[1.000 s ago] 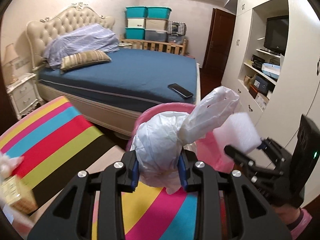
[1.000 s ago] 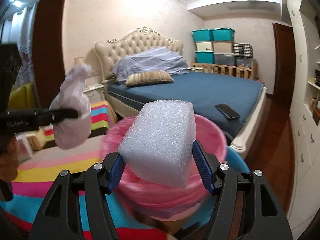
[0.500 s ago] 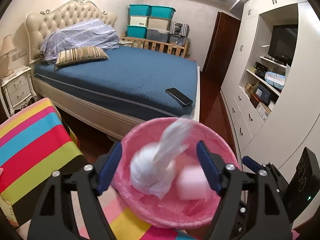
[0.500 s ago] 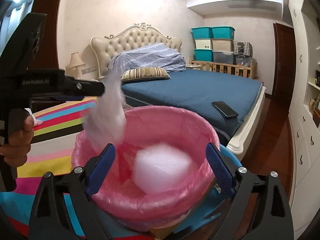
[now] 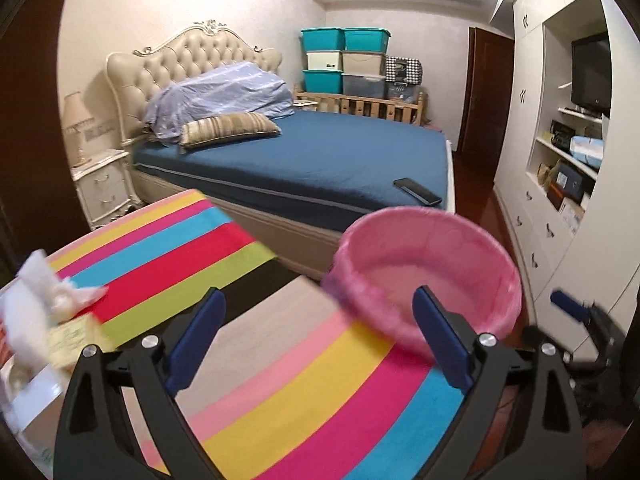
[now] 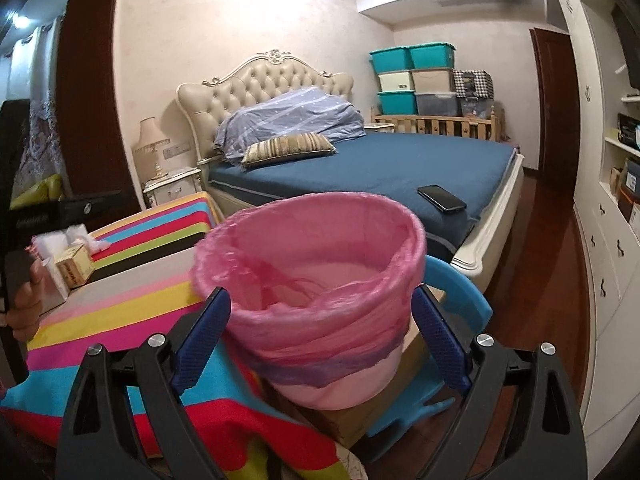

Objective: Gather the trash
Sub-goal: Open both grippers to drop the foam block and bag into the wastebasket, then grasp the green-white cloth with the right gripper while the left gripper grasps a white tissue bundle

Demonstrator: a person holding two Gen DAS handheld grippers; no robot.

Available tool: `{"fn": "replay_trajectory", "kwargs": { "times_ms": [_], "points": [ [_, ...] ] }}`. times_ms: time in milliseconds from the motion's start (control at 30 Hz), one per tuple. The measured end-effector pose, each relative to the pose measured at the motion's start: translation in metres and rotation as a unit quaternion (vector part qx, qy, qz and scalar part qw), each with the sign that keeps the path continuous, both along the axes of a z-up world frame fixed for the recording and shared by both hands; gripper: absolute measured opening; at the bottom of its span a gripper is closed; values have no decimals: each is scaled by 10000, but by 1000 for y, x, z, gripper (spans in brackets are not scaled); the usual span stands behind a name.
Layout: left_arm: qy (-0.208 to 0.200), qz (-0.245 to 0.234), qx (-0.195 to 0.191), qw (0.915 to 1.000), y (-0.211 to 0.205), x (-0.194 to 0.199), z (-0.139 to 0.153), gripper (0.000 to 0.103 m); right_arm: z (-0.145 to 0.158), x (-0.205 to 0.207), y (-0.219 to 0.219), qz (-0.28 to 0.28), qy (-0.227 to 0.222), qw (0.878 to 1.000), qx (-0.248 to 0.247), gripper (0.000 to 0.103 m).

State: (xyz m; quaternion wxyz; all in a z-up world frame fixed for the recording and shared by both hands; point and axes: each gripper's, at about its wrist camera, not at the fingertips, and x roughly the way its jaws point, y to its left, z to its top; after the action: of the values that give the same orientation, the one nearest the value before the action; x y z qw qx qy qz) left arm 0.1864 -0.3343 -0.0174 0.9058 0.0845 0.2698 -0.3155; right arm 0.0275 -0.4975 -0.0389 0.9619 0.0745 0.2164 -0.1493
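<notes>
- Spreading at this moment, the jaws of the left hand-held gripper (image 5: 316, 340) are seen wide apart over the striped cloth (image 5: 280, 392) of the bench, with nothing between the blue pads
- The right hand-held gripper (image 6: 320, 340) is held with its jaws spread wide, one on each side of the pink-lined bin (image 6: 316, 264); the pads are not pressed on it
- The bin is set just off the bench edge, on a cardboard box (image 6: 372, 416) beside a blue plastic piece (image 6: 464, 296)
- White trash is faintly made out through the pink liner, low inside the bin
- More trash is left at the far left end of the bench: crumpled white wrapping (image 6: 64, 240) and a small yellow carton (image 6: 74, 266), touching one another
- A blue bed (image 6: 384, 168) is seen behind the bench, with a dark phone (image 6: 442, 198) lying near its foot corner
- Teal storage boxes (image 6: 412, 58) are stacked against the far wall
</notes>
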Motion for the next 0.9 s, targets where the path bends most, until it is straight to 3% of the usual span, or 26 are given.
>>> {"fn": "replay_trajectory", "kwargs": {
  "times_ms": [233,467,767,900],
  "points": [
    [-69,347,52,9994,73,-31,-5,92,9,18,58,639,36,9979,-14,86],
    [-324,973,277,9943,165,-59,-15,92,8,45,143,1598,288,9865,-206,86],
    [-271,2283,740,9704,289,-60,-32,92,1,76,248,2737,629,9590,-366,86],
    [-205,2693,730,9601,331,-59,-36,92,-1,91,285,3108,767,9464,-422,86]
  ]
}}
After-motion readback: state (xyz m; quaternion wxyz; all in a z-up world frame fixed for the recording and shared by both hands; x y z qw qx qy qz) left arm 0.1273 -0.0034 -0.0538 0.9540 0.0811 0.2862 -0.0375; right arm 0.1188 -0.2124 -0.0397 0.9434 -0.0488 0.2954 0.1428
